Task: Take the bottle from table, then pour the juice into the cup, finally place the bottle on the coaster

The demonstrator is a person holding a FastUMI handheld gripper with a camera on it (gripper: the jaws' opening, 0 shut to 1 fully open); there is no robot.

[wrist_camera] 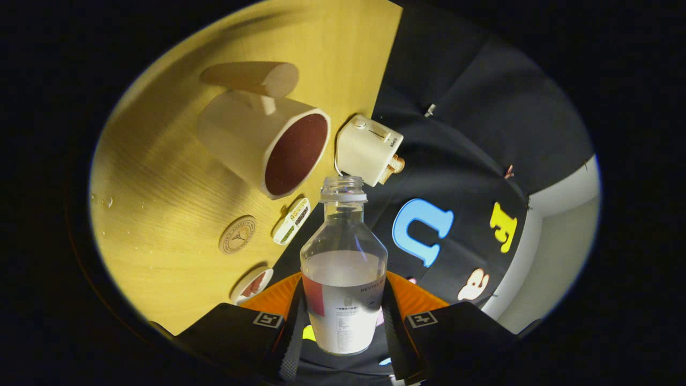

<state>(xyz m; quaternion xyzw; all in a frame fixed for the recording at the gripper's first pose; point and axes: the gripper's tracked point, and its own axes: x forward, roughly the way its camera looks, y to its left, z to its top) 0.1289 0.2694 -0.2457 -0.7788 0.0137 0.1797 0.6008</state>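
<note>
The hand-held gripper [343, 321] is clamping the bottle [343, 279] between its two fingers, which are pressing on the labelled lower body from either side, so the jaws are standing only as far apart as the bottle is wide. The bottle is uncapped, is carrying pale juice to roughly the shoulder, and is being held clear of the worktop [161, 182], which is appearing strongly tilted beyond it; that suggests the whole gripper is being rolled toward the cup [265, 142]. The cup's dark mouth is sitting just beyond and to one side of the bottle's neck, near it but not under it, and no juice is visibly running. Judging by this, the pour is starting or about to start. To do it well, the neck should be brought right over the cup's mouth before tipping further, and the tilt should be slow, since the level is high and could spill over the rim. The grip should be kept firm, as the smooth bottle could slip while turning. The round coaster [237, 234] is lying on the worktop nearer than the cup, with a small cream box [367, 150] beside the cup.
</note>
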